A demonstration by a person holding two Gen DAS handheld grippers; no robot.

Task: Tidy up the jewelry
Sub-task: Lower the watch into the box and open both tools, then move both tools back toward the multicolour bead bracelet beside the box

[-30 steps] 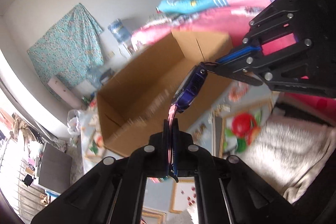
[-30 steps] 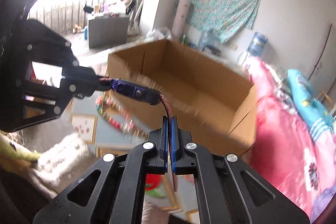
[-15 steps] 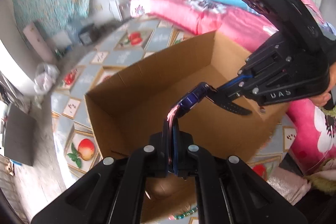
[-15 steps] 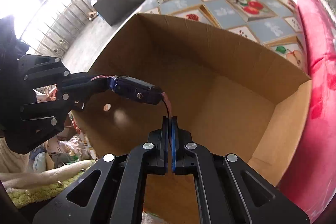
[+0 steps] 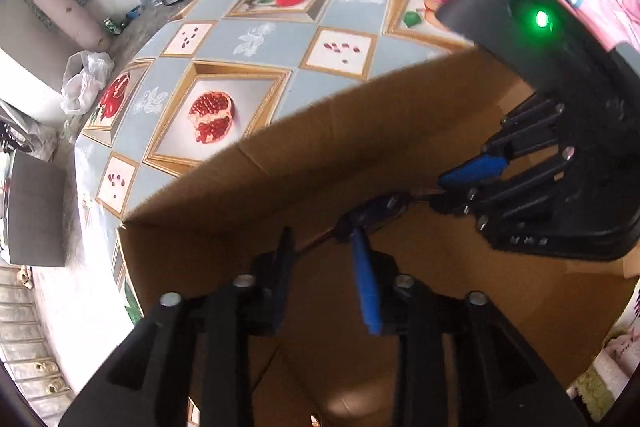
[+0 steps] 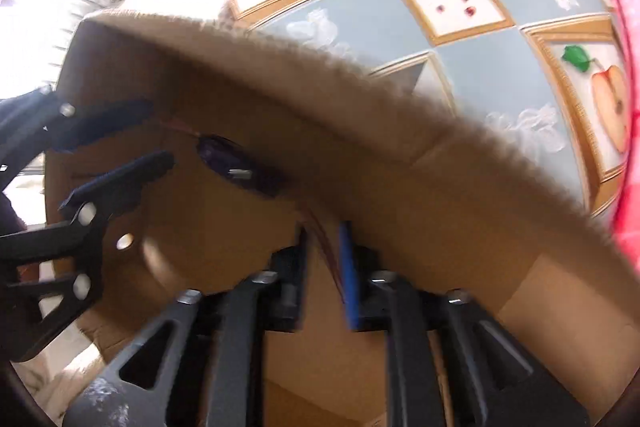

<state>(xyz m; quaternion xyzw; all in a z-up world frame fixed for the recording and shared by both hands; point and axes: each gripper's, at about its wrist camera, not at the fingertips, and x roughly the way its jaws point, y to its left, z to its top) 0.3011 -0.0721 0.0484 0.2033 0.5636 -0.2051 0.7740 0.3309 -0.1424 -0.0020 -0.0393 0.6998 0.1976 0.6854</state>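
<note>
Left wrist view: both grippers point steeply down into an open cardboard box (image 5: 328,163) standing on a fruit-patterned floor covering (image 5: 256,39). Left gripper (image 5: 324,259) jaws have just been opening and now stand apart; the thin reddish cord (image 5: 316,239) runs between them, no pad pressing on it. Bracelet's dark purple piece (image 5: 376,211) hangs just beyond the left fingertips, strung toward the right gripper (image 5: 456,187).

Right wrist view: right gripper (image 6: 324,247) jaws have likewise just been opening, apart, with the cord (image 6: 320,231) loose between the pads. Purple piece (image 6: 236,163) sits mid-air inside the box, near its far wall; picture blurred.

Judgement: release into the box is under way. Risks: cord could snag on a blue pad (image 5: 366,283) and lift back out when the grippers withdraw; a gripper could knock the box wall on exit; box floor under the bracelet is hidden, so its landing spot is unclear.
</note>
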